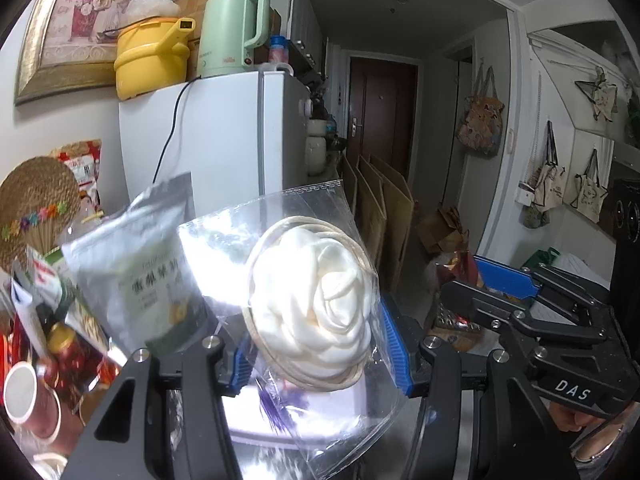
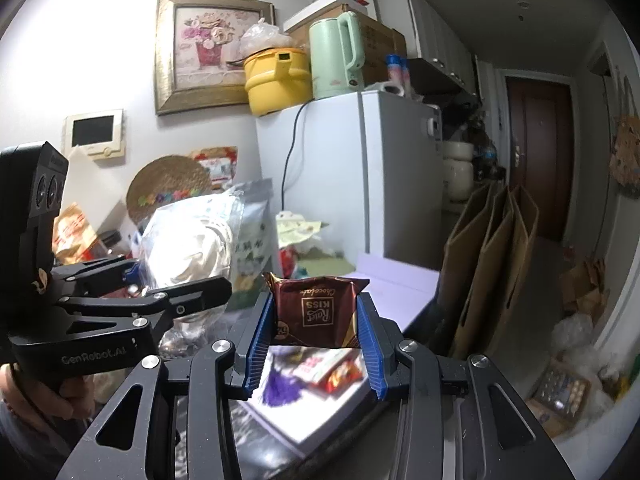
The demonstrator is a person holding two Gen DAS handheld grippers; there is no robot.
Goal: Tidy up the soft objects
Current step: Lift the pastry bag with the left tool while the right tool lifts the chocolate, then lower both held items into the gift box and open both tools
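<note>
My left gripper (image 1: 316, 344) is shut on a clear plastic bag (image 1: 296, 240) holding a white fabric rose wound with beige cord, lifted above the counter. In the right wrist view that same bag (image 2: 188, 244) hangs at the left in the left gripper (image 2: 160, 280), with a hand under its handle. My right gripper (image 2: 316, 320) is shut on a brown chocolate snack packet (image 2: 316, 304), its print upside down, raised above a white box (image 2: 320, 412). In the left wrist view the right gripper (image 1: 508, 284) stands at the right, and what it holds is hidden.
A white fridge (image 2: 360, 168) carries a yellow pot (image 2: 276, 80) and a green kettle (image 2: 336, 56). Silver pouches (image 1: 136, 260), jars and snack bags crowd the counter at left. Flattened cardboard (image 2: 492, 264) leans by the fridge; a hallway runs to a dark door (image 2: 536, 160).
</note>
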